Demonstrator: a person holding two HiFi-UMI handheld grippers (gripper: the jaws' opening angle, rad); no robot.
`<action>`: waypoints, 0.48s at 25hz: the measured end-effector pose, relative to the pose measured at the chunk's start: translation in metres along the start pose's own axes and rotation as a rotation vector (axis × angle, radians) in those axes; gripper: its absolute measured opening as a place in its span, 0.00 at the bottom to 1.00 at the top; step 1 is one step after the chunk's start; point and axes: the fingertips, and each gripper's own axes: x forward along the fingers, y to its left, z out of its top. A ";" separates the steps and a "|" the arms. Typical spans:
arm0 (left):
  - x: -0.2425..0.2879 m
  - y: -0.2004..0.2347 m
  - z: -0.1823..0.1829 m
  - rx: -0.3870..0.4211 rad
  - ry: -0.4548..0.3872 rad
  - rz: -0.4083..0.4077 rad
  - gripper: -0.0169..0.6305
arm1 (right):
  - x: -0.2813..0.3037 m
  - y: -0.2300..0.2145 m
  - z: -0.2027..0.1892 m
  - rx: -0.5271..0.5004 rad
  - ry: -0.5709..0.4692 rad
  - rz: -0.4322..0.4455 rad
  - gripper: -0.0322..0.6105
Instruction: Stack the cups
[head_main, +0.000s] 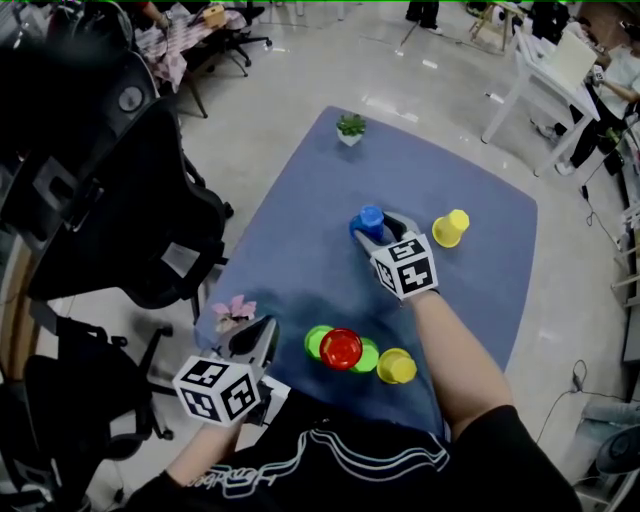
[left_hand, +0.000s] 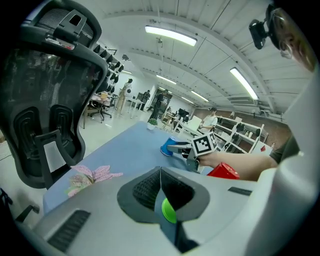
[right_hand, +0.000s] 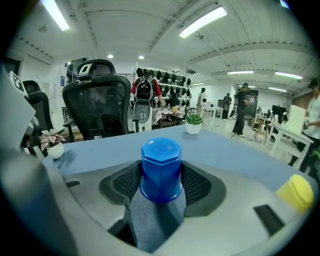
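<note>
Two tongs | right gripper closed against upturned blue cup, just above centre of head view | left gripper pinched narrow, empty, lower left | advised: hold firmly, lift straight, lower squarely over red cup, lower centre.

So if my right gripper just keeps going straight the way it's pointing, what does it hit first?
The blue cup, standing upside down right between the right gripper's jaws, which sit close on either side of it. Past the cup, the blue tablecloth runs on to a small potted plant.
</note>
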 end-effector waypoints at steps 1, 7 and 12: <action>0.000 0.000 0.001 0.002 -0.001 0.000 0.07 | -0.002 0.000 0.001 -0.001 -0.004 -0.001 0.46; 0.001 -0.006 0.003 0.005 -0.013 -0.010 0.07 | -0.019 0.001 0.014 -0.038 -0.031 -0.004 0.46; 0.000 -0.016 0.006 0.009 -0.029 -0.021 0.07 | -0.039 0.003 0.024 -0.079 -0.053 -0.007 0.46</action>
